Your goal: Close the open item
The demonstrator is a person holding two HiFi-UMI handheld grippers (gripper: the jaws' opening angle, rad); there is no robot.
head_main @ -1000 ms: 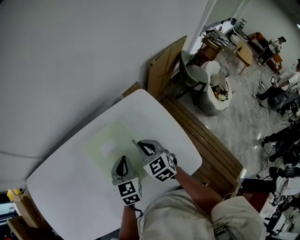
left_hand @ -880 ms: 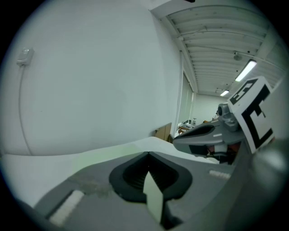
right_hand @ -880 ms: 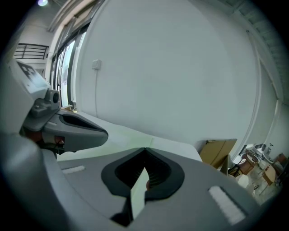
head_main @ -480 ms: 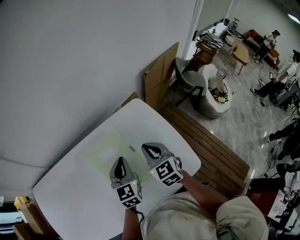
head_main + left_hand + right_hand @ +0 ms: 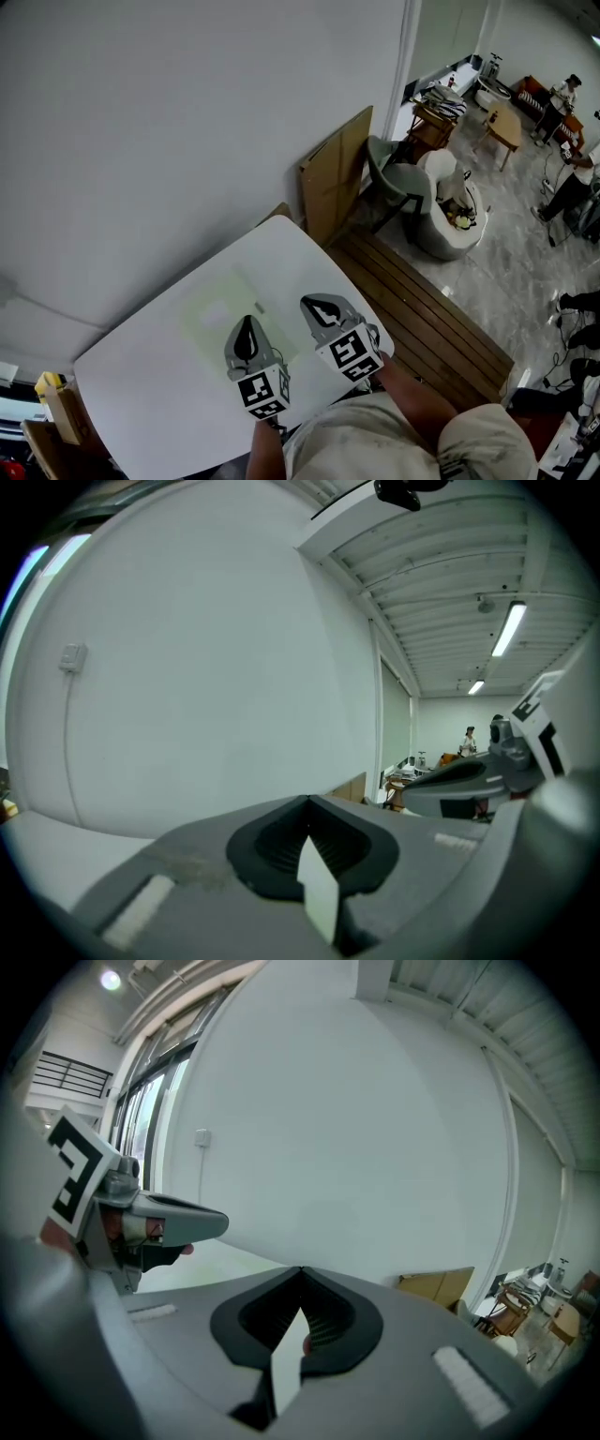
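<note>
Two grippers are over the near half of the white surface (image 5: pixel 141 394). Both seem held up off it, since each gripper view looks at the wall rather than the tabletop.

- **Furthest left:** the pale green flat item (image 5: pixel 220 314) lies on the surface toward the wall, apart from both grippers. No raised cover or flap shows, and it is too washed out to tell open from shut. A small grey tab (image 5: pixel 260 307) sits at its right edge.
- **Left gripper (image 5: pixel 246 325):** jaws pressed together, nothing between them.
- **Right gripper (image 5: pixel 311 302):** just beside it on the right, jaws likewise together and empty.

Judgement: the item reads as flat already, so the closing step looks done or nearly so. If a cover is still open, the next move calls for lowering one gripper to the item's free edge and folding it over, with the other steadying it.
</note>
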